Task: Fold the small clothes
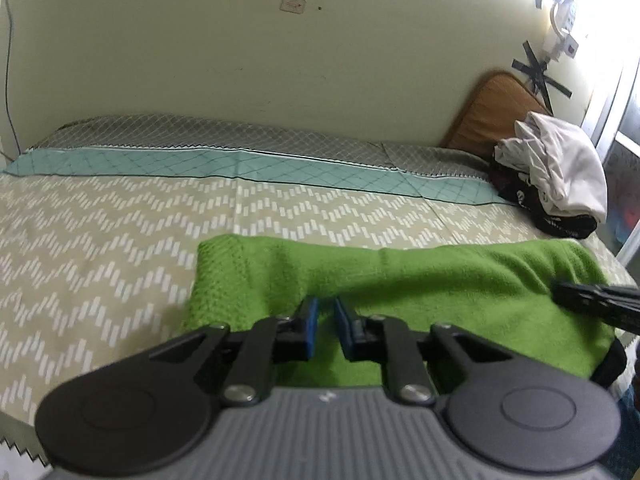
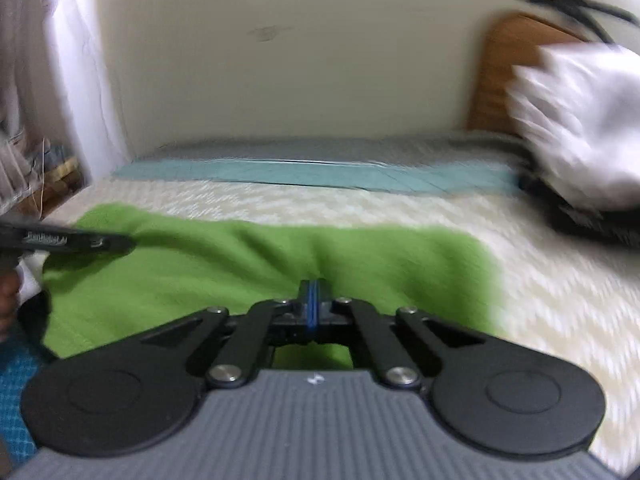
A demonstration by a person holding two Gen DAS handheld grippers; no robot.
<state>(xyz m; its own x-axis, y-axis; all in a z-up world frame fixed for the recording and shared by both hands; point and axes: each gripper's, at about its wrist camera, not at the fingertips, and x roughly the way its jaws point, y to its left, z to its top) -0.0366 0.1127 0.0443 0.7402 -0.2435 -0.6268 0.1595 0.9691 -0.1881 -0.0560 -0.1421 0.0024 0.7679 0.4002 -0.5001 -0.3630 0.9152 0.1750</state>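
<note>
A green fleece garment lies spread across the near part of the bed; it also shows in the right wrist view. My left gripper hovers just over its near edge with the blue pads a small gap apart, nothing between them. My right gripper is shut, pads pressed together above the green cloth; I cannot tell whether cloth is pinched. The right gripper's tip shows at the right of the left view, and the left gripper's finger at the left of the right view.
A pile of white and black clothes sits at the far right of the bed, by a brown headboard. A wall runs behind the bed. Shelving stands at the left.
</note>
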